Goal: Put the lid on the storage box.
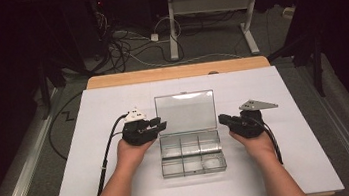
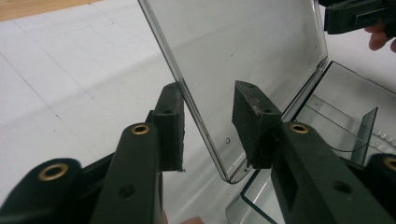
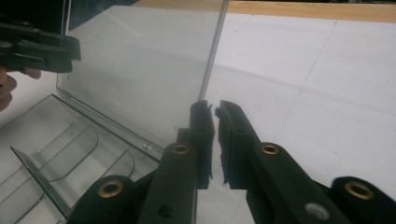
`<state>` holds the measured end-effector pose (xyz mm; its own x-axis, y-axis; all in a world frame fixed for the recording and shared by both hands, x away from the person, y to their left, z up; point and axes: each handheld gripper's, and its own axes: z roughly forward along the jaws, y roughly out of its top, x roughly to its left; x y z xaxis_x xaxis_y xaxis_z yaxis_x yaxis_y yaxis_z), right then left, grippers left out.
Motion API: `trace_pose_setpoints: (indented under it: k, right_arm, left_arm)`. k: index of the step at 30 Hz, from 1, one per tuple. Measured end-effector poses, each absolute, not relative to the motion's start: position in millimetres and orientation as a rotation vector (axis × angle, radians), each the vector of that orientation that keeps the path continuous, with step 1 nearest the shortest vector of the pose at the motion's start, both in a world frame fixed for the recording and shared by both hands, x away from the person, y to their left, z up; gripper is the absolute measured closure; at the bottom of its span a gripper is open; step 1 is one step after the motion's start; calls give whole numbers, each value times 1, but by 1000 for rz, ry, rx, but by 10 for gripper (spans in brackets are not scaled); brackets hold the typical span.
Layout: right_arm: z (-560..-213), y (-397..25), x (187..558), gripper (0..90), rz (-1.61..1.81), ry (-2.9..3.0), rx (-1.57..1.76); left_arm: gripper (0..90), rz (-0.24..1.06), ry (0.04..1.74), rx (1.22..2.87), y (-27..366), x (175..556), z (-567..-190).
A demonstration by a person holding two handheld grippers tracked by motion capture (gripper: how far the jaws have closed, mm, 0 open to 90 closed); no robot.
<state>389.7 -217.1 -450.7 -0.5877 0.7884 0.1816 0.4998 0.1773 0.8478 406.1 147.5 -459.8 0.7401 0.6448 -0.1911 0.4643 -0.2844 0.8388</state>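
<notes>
Clear plastic compartment box (image 1: 192, 152) sits mid-table on the white sheet (image 1: 92, 138), its lid (image 1: 186, 112) standing upright. The left gripper (image 1: 158, 124) straddles the lid's left edge with jaws spread, not pinching. The right gripper (image 1: 223, 119), jaws nearly closed on nothing, hangs just beside the lid's right edge.

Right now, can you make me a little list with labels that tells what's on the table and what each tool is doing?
Surface: white table cover
Box: clear plastic compartment box, no contents I can make out
Lid: clear lid, open and standing up
Left tool: left tool jaws open, one on each side of the lid's edge
Right tool: right tool jaws nearly shut, by the lid's other edge; grip unclear
Beyond the table: cables on the floor
</notes>
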Motion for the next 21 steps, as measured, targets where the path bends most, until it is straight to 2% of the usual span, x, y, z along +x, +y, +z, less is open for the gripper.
trace_pose_setpoints:
  k: [3, 21]
  right_arm:
    - [-452, -218, 385, 900, 1372, 2156, 1211]
    - [-450, -206, 364, 900, 1399, 2150, 1123]
  left_arm:
    - [660, 238, 840, 1939, 148, 404, -458]
    - [744, 295, 811, 1936, 149, 386, -449]
